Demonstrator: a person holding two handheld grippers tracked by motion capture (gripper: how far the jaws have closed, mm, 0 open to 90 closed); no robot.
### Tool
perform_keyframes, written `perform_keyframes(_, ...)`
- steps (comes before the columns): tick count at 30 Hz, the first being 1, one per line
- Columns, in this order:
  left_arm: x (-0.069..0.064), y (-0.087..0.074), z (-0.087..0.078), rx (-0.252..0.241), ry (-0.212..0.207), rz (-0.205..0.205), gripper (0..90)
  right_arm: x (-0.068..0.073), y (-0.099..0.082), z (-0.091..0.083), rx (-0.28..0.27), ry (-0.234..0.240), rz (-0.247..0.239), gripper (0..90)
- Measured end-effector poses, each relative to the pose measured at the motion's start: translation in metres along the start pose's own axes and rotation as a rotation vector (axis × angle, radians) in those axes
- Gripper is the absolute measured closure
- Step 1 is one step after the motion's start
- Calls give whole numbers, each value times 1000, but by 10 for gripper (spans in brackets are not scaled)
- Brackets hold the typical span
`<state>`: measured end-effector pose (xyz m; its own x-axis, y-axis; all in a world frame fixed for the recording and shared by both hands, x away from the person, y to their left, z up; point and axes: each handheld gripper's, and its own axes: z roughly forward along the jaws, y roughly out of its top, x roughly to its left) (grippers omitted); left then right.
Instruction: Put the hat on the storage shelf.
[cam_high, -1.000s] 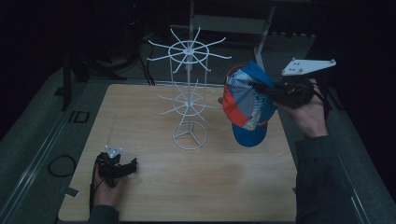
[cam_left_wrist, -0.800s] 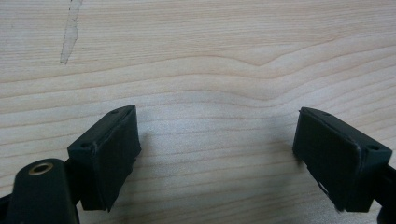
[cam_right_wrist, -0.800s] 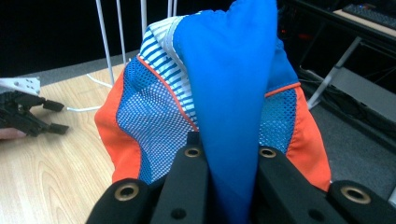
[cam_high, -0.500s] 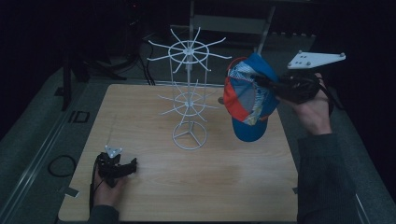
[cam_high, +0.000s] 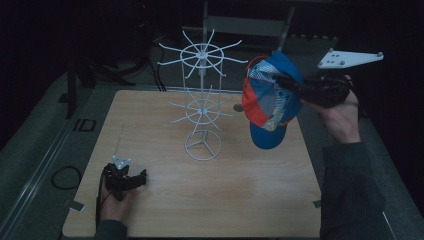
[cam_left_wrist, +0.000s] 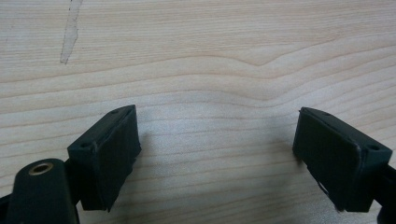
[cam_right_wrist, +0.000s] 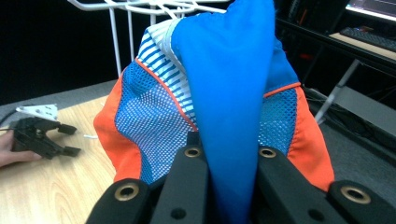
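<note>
A blue, orange and white-striped cap (cam_high: 270, 102) hangs in the air at the right of the white wire rack (cam_high: 202, 107). My right gripper (cam_high: 290, 84) is shut on the cap's blue cloth (cam_right_wrist: 229, 93), pinched between its jaws, and the cap's top sits close to the rack's upper prongs (cam_right_wrist: 140, 7). My left gripper (cam_high: 135, 180) rests on the wooden table (cam_high: 165, 205) at the front left, open with nothing between its pads (cam_left_wrist: 109, 149) over bare wood. It is also seen far off as the left gripper (cam_right_wrist: 42, 133) in the right gripper view.
The rack stands on a ring base (cam_high: 202, 146) near the table's middle, with two tiers of thin prongs. A small round dark mark (cam_high: 238, 107) lies on the table behind the cap. A grey metal frame (cam_high: 245, 25) stands beyond the table's far edge.
The right gripper has lifted the cap slightly higher and a little left toward the rack's upper tier. The left gripper has stayed where it was.
</note>
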<state>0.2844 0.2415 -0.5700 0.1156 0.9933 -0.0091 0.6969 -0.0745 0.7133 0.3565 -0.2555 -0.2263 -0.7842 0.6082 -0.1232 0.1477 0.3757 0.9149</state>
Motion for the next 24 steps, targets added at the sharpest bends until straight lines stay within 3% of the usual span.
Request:
perform_keyframes(16, 0, 0, 0, 1, -1, -1, 151, 3, 13, -9, -55, 30, -4, 888)
perform_keyframes(24, 0, 0, 0, 0, 0, -1, 151, 9, 18, 8, -44, 54, -12, 888)
